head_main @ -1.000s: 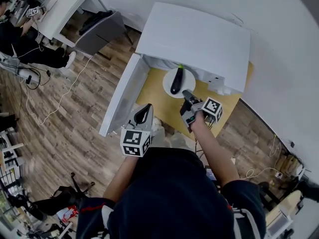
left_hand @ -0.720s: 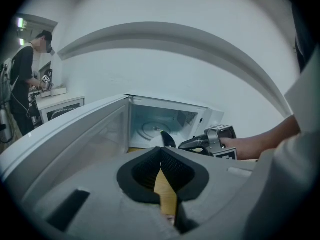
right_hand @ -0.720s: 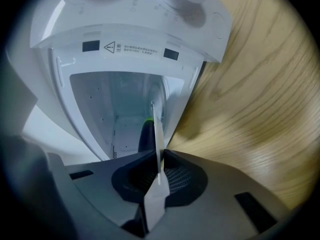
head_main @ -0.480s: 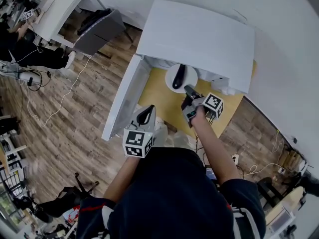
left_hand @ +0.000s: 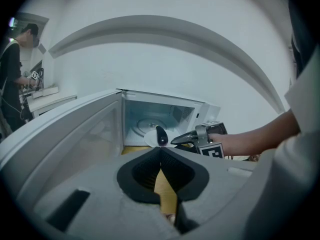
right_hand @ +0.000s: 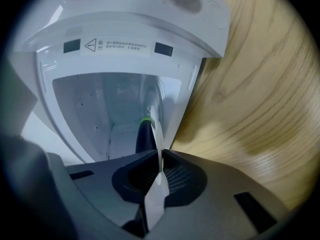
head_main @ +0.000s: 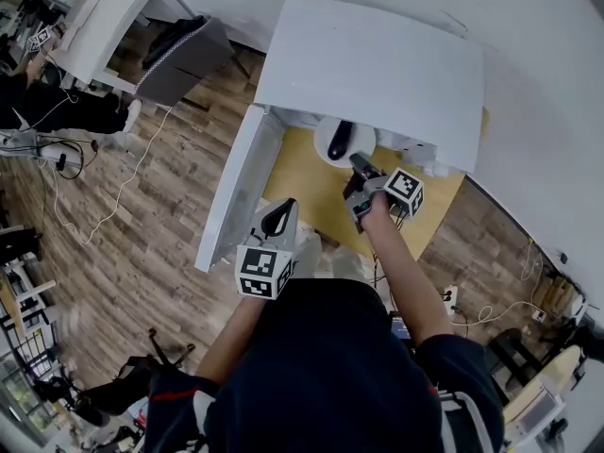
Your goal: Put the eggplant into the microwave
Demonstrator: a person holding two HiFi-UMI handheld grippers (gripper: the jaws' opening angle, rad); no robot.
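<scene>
The dark purple eggplant with a green stem lies on a small white plate at the mouth of the white microwave. The microwave's door hangs open to the left. My right gripper is shut on the plate's near rim. In the right gripper view the plate shows edge-on between the pads of the right gripper, with the eggplant beside it. My left gripper hovers by the door's near edge. Seen in its own view, the left gripper is shut and empty, facing the eggplant.
The microwave stands on a yellow wooden table against a white wall. Wood floor with cables lies to the left. A grey cabinet and a white desk stand at the far left, with a person there.
My right gripper has carried the plate and eggplant a little forward, partly under the microwave's top edge. The left gripper has hardly moved.
</scene>
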